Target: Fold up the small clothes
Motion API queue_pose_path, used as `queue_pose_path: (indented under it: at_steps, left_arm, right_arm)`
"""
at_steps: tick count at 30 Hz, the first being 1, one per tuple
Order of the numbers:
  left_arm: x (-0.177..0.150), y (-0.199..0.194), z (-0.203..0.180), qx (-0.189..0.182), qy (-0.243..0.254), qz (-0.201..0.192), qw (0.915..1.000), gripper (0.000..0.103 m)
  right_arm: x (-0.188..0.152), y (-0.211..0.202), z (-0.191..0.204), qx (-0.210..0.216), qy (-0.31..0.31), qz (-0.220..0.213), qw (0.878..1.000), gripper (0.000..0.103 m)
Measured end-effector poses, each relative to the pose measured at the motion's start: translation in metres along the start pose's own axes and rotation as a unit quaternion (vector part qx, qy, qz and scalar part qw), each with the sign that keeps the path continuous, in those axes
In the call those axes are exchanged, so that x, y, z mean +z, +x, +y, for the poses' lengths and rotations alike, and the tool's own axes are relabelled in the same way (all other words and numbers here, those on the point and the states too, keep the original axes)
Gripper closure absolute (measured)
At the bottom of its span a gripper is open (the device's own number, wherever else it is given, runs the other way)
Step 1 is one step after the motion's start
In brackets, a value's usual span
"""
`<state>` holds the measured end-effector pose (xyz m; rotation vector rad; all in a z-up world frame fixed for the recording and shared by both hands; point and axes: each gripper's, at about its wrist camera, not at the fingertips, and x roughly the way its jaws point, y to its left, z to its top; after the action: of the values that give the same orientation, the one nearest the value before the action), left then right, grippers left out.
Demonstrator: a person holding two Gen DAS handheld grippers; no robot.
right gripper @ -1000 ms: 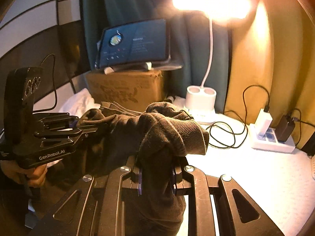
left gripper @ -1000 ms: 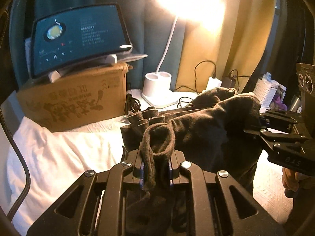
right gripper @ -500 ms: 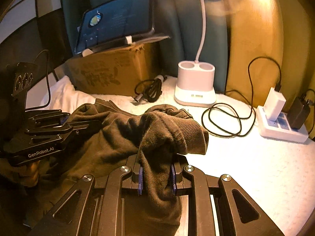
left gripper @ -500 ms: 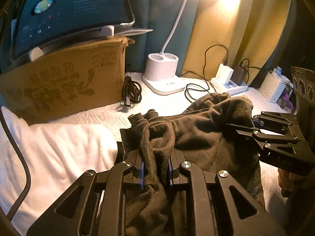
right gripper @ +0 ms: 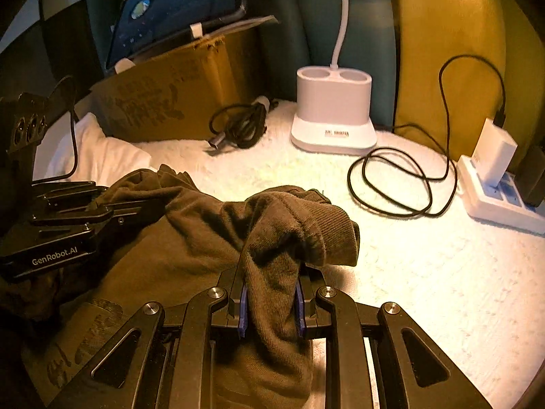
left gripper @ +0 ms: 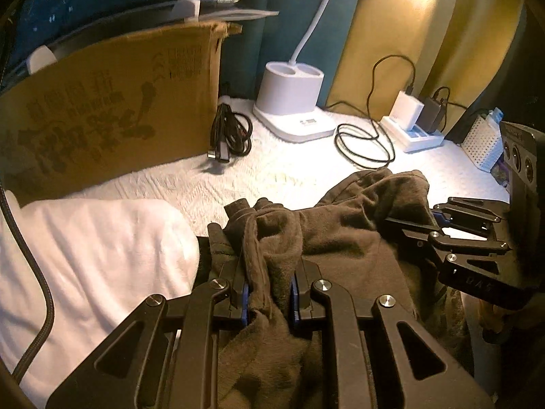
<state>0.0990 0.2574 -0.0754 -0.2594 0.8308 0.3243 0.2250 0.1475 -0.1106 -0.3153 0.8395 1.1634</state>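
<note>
Between the left tongs (left gripper: 269, 298) and the right tongs (right gripper: 270, 301) hangs a dark brown garment (left gripper: 340, 238), each pair clamped on a bunched edge, above the white counter (right gripper: 425, 255).

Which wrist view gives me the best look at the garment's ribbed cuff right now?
The right wrist view: the ribbed cuff sits lit just above the right gripper, which is shut on the dark garment. The left wrist view shows only bunched cloth, the cuff hidden.
</note>
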Motion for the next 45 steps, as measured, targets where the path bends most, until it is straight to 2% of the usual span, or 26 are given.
queue_pose_path:
  at_steps: [8,13,16,18,20,29,30,33,38,41,45]
  left_arm:
    - [0.004,0.014,0.009,0.009,-0.013,0.017,0.9997,0.081]
    - [0.006,0.014,0.011,0.012,-0.023,0.019,0.9995,0.081]
    - [0.007,0.005,0.01,0.032,-0.028,0.0,0.9991,0.08]
    - [0.008,-0.004,0.009,0.048,-0.024,-0.013,0.9985,0.081]
    - [0.009,-0.011,0.011,0.066,-0.022,-0.021,0.9974,0.081]
    - [0.003,-0.032,0.011,0.091,-0.03,-0.034,0.9948,0.081]
    - [0.003,-0.036,0.009,0.087,-0.03,-0.039,0.995,0.081]
    - [-0.004,-0.051,0.002,0.042,-0.04,-0.043,0.9974,0.08]
    - [-0.023,-0.044,-0.021,0.016,-0.01,-0.009,0.9998,0.08]
    - [-0.031,-0.027,-0.02,0.031,-0.012,0.015,0.9993,0.08]
    - [-0.036,-0.015,-0.008,0.05,-0.027,0.024,0.9981,0.08]
  right_arm:
    - [-0.001,0.016,-0.011,0.004,0.018,0.01,1.0,0.082]
    - [0.0,0.018,-0.015,0.005,0.027,0.008,1.0,0.078]
    - [-0.001,0.016,-0.017,-0.007,0.038,0.008,0.999,0.068]
    - [-0.003,0.012,-0.019,-0.033,0.043,0.005,0.999,0.05]
    - [-0.006,0.008,-0.023,-0.055,0.053,0.003,0.997,0.041]
    - [-0.019,-0.009,-0.038,-0.098,0.077,-0.003,0.992,0.039]
    - [-0.02,-0.013,-0.038,-0.104,0.078,-0.006,0.992,0.039]
    - [-0.024,-0.024,-0.04,-0.108,0.086,-0.015,0.99,0.039]
    - [-0.035,-0.025,-0.033,-0.106,0.073,-0.005,0.992,0.039]
    - [-0.044,-0.02,-0.034,-0.108,0.071,0.005,0.992,0.039]
    - [-0.05,-0.018,-0.038,-0.113,0.069,0.003,0.991,0.039]
